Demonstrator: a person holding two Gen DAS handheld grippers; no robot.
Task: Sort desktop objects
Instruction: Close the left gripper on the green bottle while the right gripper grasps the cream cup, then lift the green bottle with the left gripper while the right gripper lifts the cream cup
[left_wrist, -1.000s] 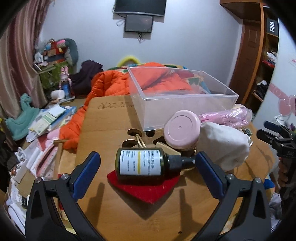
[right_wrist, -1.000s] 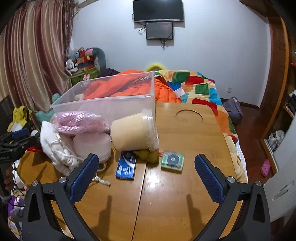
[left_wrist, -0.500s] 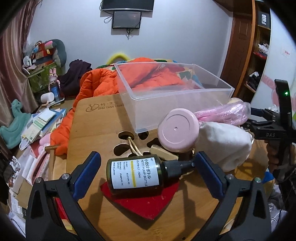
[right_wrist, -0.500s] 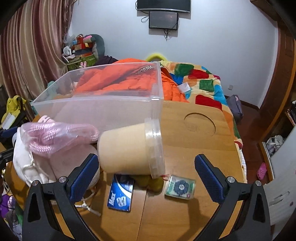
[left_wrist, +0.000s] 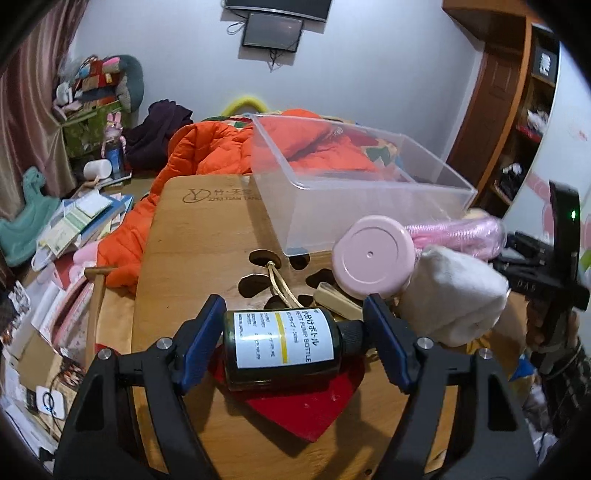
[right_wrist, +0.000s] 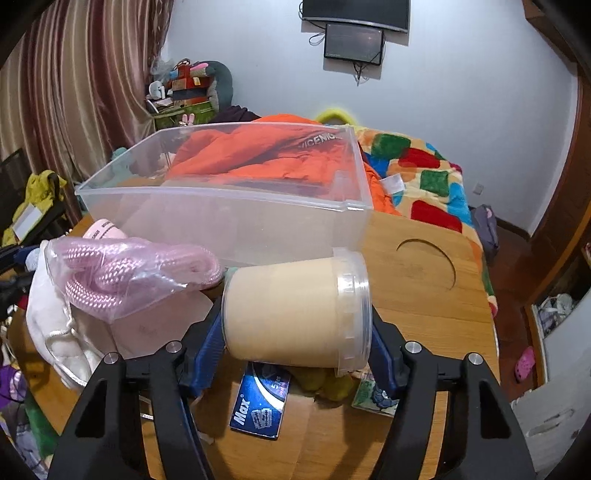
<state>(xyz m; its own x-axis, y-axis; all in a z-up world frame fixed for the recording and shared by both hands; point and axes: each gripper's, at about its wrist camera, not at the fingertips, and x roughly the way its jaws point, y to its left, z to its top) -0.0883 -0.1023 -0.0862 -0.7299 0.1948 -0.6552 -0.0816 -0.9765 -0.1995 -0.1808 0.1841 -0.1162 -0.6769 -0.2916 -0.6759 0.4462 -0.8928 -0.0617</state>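
Observation:
In the left wrist view my left gripper (left_wrist: 293, 334) is shut end to end on a dark green pump bottle (left_wrist: 282, 345) that lies on its side over a red heart-shaped mat (left_wrist: 306, 402). In the right wrist view my right gripper (right_wrist: 297, 341) is shut on a beige tub with a clear lid (right_wrist: 295, 314), lying on its side. A clear plastic bin (left_wrist: 354, 192) stands behind both; it also shows in the right wrist view (right_wrist: 236, 218).
Pink round jar (left_wrist: 373, 256), white cloth pouch (left_wrist: 450, 295) and bagged pink rope (right_wrist: 129, 269) crowd the table's middle. A blue Max box (right_wrist: 260, 404), yellow-green lumps (right_wrist: 325, 382) and a small case (right_wrist: 373, 393) lie under the tub. Orange jacket (left_wrist: 207, 155) lies behind.
Both grippers moved forward and closed: the left jaws now clamp the bottle's ends, the right jaws now clamp the beige tub.

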